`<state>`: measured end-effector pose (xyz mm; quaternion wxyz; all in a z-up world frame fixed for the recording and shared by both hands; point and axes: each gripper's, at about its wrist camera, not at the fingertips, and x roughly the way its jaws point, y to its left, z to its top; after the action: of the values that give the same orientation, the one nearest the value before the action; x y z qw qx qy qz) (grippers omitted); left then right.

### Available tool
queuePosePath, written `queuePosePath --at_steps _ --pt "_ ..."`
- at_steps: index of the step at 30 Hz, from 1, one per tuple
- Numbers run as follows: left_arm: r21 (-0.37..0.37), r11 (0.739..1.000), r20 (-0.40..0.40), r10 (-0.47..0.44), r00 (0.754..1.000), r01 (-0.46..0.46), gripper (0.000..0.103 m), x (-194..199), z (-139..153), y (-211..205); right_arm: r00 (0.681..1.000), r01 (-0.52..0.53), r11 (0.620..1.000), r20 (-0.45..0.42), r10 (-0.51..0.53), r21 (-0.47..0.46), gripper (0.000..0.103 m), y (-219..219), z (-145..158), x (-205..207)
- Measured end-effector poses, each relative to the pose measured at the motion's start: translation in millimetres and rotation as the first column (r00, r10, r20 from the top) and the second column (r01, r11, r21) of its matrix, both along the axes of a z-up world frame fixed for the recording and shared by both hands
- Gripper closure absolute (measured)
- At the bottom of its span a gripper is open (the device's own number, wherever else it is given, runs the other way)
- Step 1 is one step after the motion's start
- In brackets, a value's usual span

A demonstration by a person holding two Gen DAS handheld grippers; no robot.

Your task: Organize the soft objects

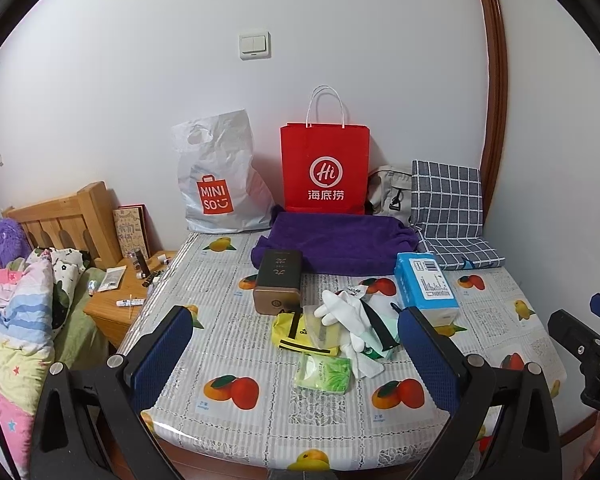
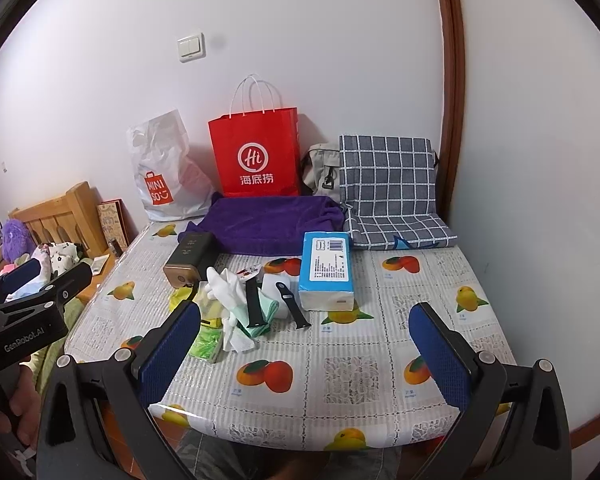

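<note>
Both tools stand off from the work, above the near edge of the table covered in a fruit-print plastic cloth (image 1: 260,432). The left gripper (image 1: 296,356) has its blue-padded fingers spread wide and holds nothing; the right gripper (image 2: 306,356) is likewise fully spread and empty.

The soft items lie in a loose heap at the centre of both views: a white fabric glove (image 1: 340,308), a pale green folded cloth (image 2: 266,312), a yellow pouch with black trim (image 1: 296,330) and a green pocket tissue pack (image 1: 324,374). Two black watch-strap pieces (image 2: 253,304) lie across the heap. A blue-and-white tissue brick (image 1: 426,286) sits just right of it, and a dark rectangular tin with a bronze end (image 1: 278,282) just behind on the left. A purple folded towel (image 1: 332,242) lies beyond, centre frame, with a grey checked cushion (image 2: 384,192) at upper right. A red paper carrier bag (image 1: 326,168) and a white plastic shopping bag (image 1: 220,184) stand against the wall.

Assessment: no item is yet engaged; the step in hand appears to be the first approach. Recommended practice: take the topmost glove first, pinching a bunched fold rather than a single finger. Clear the straps aside beforehand, since they overlap the cloth and could drag. The destination is not evident.
</note>
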<state>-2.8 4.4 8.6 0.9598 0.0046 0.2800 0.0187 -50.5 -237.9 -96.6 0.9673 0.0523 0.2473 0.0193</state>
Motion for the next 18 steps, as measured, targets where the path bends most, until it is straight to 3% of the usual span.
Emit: queuePosePath --at_steps 18 --pt "0.000 1.000 0.001 0.002 1.000 -0.002 0.000 -0.9 -0.1 -0.8 1.000 -0.003 1.000 0.011 0.003 0.009 0.001 -0.9 1.6 -5.0"
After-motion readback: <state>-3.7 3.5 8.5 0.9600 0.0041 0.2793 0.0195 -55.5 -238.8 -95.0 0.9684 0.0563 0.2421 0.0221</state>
